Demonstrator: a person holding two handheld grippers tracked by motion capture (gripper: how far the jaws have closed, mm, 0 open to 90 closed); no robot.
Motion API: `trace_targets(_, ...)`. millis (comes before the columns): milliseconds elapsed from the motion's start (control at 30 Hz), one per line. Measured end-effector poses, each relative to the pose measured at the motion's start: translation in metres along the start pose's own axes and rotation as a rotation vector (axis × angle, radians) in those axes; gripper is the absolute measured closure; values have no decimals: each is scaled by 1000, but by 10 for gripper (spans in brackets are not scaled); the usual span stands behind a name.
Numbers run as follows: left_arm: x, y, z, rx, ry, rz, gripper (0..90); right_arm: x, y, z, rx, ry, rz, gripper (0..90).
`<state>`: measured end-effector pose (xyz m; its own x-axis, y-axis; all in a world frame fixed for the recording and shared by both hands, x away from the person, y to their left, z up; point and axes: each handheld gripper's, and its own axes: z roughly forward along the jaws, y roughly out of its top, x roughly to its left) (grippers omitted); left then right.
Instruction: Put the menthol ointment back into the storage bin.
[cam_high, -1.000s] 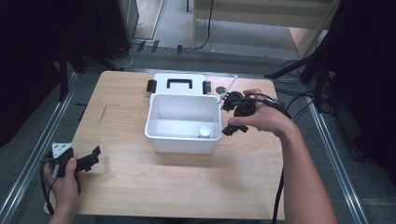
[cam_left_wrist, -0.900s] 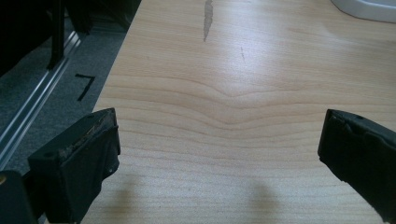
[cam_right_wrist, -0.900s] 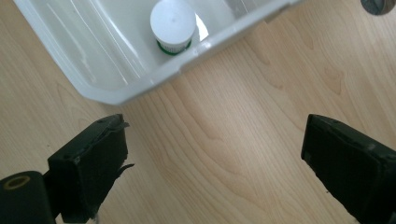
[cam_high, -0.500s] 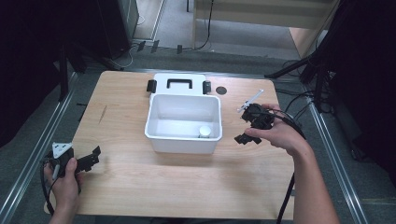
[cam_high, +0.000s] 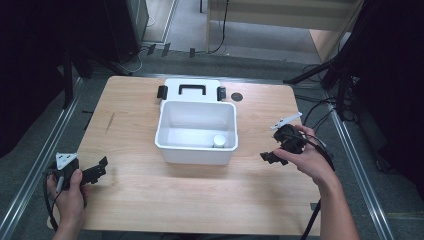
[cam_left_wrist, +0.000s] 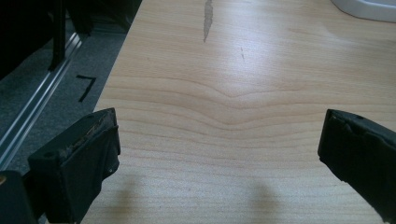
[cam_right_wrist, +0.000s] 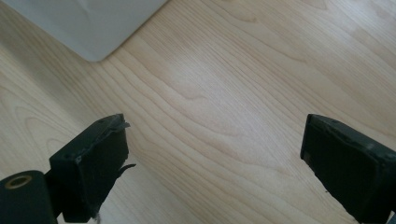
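Note:
A white plastic bin stands open at the middle of the wooden table, with a small white cylinder in its near right corner. Its white lid with a black handle lies flat just behind it. My right gripper hovers to the right of the bin, open and empty; in the right gripper view its jaws stand wide over bare wood, the bin's corner at top left. My left gripper rests open at the table's near left edge, nothing between its jaws.
A small black disc lies on the table right of the lid. Metal rails run along both sides of the table, and cables trail off at the right. Dark stands and a wooden shelf stand behind the table.
My right gripper has moved from above the bin's right rim out to the right and down toward the near side. The left gripper has stayed where it was.

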<state>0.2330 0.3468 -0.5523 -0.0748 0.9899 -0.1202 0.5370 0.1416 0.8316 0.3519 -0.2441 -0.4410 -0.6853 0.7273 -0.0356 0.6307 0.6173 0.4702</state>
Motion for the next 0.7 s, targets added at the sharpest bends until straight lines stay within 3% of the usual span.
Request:
trace_targets(267,0,0,0,-1,4,2,0,-9,-41,8,-87,-16,98,75)
trace_targets(400,-1,0,0,0,5,4,0,-12,-60,11,-152,12,133,56)
trace_targets(600,-1,0,-1,1,6,5,0,-12,-81,13,-211,-4,166,32)
trace_targets(700,-1,0,-1,-1,6,5,0,-11,-95,12,-265,-15,198,26)
